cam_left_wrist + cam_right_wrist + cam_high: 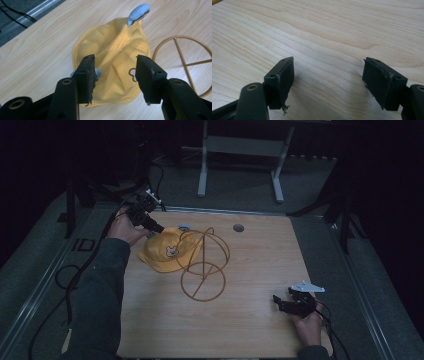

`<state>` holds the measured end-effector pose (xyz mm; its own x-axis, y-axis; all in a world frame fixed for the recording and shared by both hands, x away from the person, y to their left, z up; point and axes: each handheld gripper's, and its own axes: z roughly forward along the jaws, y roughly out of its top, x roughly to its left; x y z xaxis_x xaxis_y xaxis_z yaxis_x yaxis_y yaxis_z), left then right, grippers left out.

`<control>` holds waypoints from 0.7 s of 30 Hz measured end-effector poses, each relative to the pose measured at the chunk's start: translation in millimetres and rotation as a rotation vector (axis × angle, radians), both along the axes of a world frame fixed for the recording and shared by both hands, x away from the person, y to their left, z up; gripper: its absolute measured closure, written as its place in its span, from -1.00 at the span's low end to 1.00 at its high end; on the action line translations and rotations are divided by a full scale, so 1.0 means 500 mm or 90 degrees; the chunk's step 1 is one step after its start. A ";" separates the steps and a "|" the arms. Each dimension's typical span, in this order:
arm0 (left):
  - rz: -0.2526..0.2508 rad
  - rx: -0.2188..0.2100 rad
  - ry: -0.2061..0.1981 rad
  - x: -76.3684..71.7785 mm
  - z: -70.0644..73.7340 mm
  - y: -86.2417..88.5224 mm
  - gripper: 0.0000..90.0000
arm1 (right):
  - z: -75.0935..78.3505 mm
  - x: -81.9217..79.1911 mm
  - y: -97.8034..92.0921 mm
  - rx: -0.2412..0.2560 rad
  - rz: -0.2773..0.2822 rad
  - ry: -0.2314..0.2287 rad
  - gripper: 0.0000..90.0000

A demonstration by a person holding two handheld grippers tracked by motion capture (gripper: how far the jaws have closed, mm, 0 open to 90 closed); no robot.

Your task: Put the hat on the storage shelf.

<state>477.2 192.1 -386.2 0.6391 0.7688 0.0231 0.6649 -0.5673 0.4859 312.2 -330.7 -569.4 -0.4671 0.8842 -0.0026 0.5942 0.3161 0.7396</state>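
Observation:
A yellow cap [167, 251] with a small animal patch lies on the wooden table [250, 320], beside a gold wire stand [202, 265] made of rings and a rod. In the left gripper view the cap [115, 52] lies just beyond the jaws, a blue tab [138, 13] at its far end and the wire stand [185, 62] to the right. My left gripper [152, 227] hovers at the cap's back-left edge, open [115, 75], its jaws astride the cloth without pinching it. My right gripper [284, 299] rests low near the table's front right, open [328, 80] over bare wood.
A round grommet hole [238, 227] sits at the table's far edge. Black cables [75, 275] trail off the left side over the grey floor. A white table frame [240, 155] stands behind. Bare wood lies between the stand and my right gripper.

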 end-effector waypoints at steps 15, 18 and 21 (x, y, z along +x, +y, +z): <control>-0.004 0.026 0.013 0.039 -0.045 -0.043 -0.21 | 0.000 0.000 0.000 0.000 0.001 0.000 -0.44; 0.000 0.027 0.010 0.047 -0.052 -0.045 -0.25 | 0.000 0.000 0.000 0.000 0.002 0.000 -0.44; -0.007 0.021 0.014 0.055 -0.060 -0.047 -0.27 | 0.000 0.000 0.000 0.000 0.002 0.000 -0.44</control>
<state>504.4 168.5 -416.3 0.6479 0.7609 0.0350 0.6687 -0.5901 0.4523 312.2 -330.9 -569.4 -0.4693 0.8830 -0.0029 0.5935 0.3178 0.7394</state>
